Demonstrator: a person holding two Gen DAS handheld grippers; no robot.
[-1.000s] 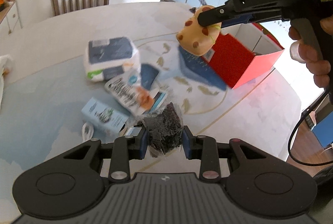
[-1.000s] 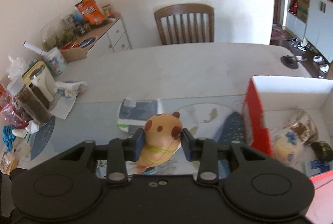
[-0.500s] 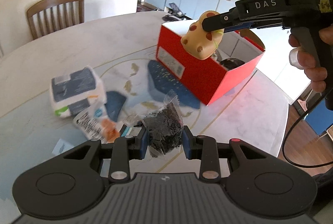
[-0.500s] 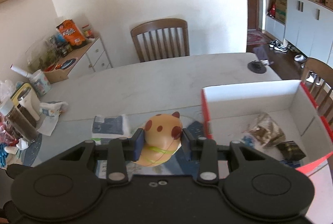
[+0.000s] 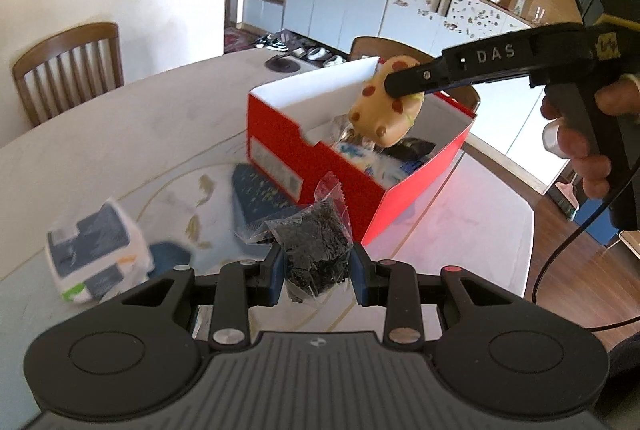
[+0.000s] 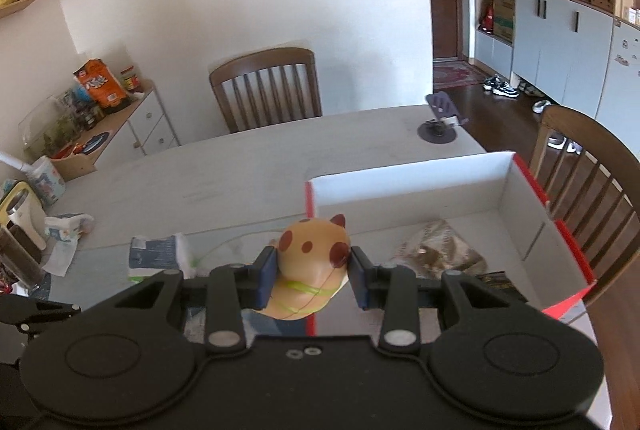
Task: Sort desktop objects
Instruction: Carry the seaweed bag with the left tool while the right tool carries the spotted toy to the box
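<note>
— Table (image 5: 120,134) first: what sits on the pale round top?

— Biggest thing on it is the red box (image 5: 304,166), white inside and open on top. From the right wrist view the same red box (image 6: 568,242) stands near the table's right edge, with a wooden chair (image 6: 592,166) just behind it. Crinkly packets and a dark pouch already lie on its floor.

— And outside the box?

— A white and blue wrapped pack (image 5: 96,254) lies on the table to the left, well apart from the box, blurred in the left wrist view. Between the pack and the box the tabletop shows a blue patterned patch.

— What about the right gripper (image 6: 312,270)?

— Clenched on the spotted toy (image 6: 312,262), a tan rounded figure with dark red spots and a thin green string round its lower part. Both blue pads press its sides. In the left wrist view the spotted toy (image 5: 384,110) hangs in the air over the open box, above its contents and touching none of them. A hand (image 5: 588,134) grips the tool's handle at the right.

— And the left gripper (image 5: 316,270)?

— Clamped on the bag of dark bits (image 5: 316,250), a small clear plastic pouch, its crimped top sticking up. It is held in the air on the near side of the box, just short of the red wall.
</note>
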